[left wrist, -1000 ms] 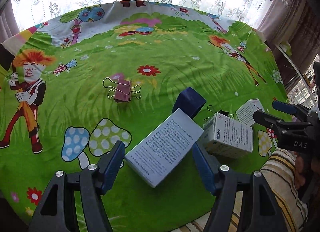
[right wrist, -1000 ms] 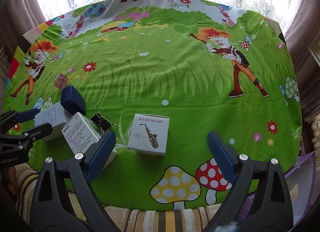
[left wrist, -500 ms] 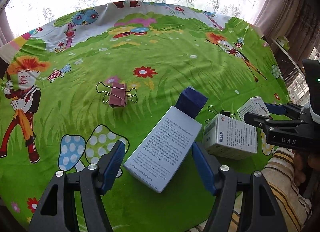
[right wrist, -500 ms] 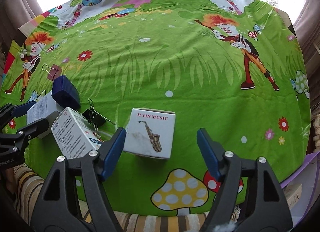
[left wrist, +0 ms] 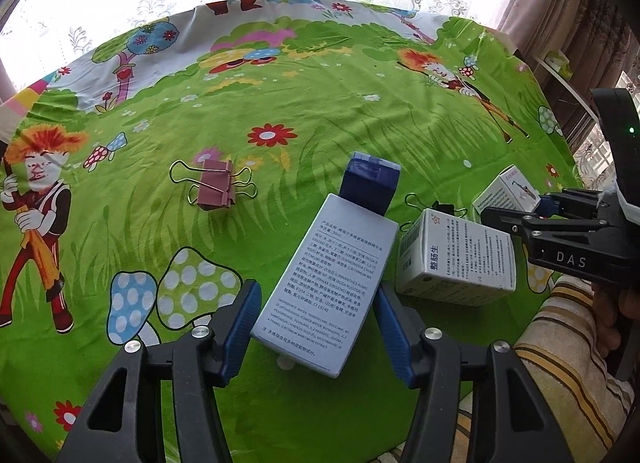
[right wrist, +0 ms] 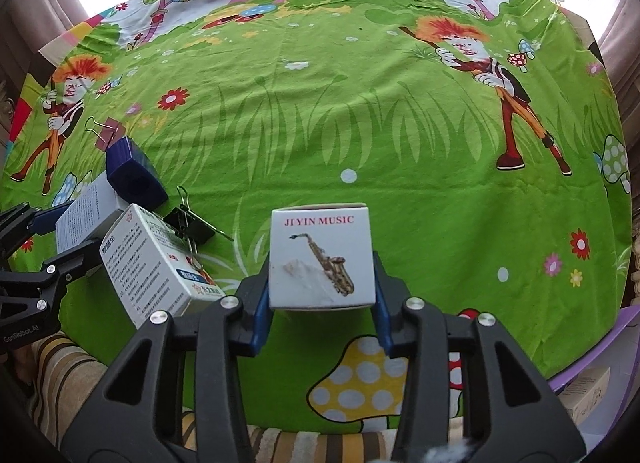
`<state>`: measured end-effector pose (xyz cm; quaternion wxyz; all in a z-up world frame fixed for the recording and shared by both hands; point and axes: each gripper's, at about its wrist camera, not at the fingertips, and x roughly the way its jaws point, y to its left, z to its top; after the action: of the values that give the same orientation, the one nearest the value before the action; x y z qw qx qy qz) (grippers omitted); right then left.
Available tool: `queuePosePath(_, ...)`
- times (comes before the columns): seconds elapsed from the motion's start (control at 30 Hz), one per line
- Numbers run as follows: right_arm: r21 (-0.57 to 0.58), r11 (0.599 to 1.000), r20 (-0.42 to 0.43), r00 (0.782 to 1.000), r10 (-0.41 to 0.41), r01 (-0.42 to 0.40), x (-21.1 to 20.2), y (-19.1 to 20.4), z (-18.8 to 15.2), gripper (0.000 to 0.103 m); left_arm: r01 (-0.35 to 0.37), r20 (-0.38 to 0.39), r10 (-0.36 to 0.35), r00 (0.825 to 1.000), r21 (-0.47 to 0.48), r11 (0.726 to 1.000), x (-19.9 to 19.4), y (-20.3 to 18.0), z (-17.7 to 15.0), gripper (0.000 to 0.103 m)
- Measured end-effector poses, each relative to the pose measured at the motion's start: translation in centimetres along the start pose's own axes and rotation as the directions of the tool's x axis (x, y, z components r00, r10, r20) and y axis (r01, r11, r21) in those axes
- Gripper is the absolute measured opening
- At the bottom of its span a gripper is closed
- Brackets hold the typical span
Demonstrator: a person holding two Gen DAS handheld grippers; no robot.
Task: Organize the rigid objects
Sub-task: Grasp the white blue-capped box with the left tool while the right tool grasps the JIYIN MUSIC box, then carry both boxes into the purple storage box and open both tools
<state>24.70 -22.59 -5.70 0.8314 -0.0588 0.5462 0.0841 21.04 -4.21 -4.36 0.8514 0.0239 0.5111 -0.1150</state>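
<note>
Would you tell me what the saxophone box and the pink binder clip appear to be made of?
Saxophone box: likely thin printed cardboard, matte white, with folded edges and a scuffed face. Pink binder clip: probably painted sheet metal, with gold-coloured wire handles.

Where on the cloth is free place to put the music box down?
Bare cloth lies beyond the music box, out to the far edge and right toward the printed boy. The left near corner is crowded: medicine box, black clip, blue-capped box.
</note>
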Motion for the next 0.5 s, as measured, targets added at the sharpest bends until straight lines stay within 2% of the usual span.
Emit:
queuePosePath(0.3,0.004,1.0,0.017,1.0,0.004,-0.004,-0.4,0.1,-0.2,0.045,0.017,0.018,-0.018,1.0,0.037,0.999,-0.8,-0.9,-0.4,0.045)
queuePosePath(0.5,0.003,1.0,0.036,0.999,-0.005,0.005,-0.9,0.1,-0.6,0.045,0.01,0.029,-0.01,1.0,0.015,1.0,-1.5,-0.8,-0.6,0.044)
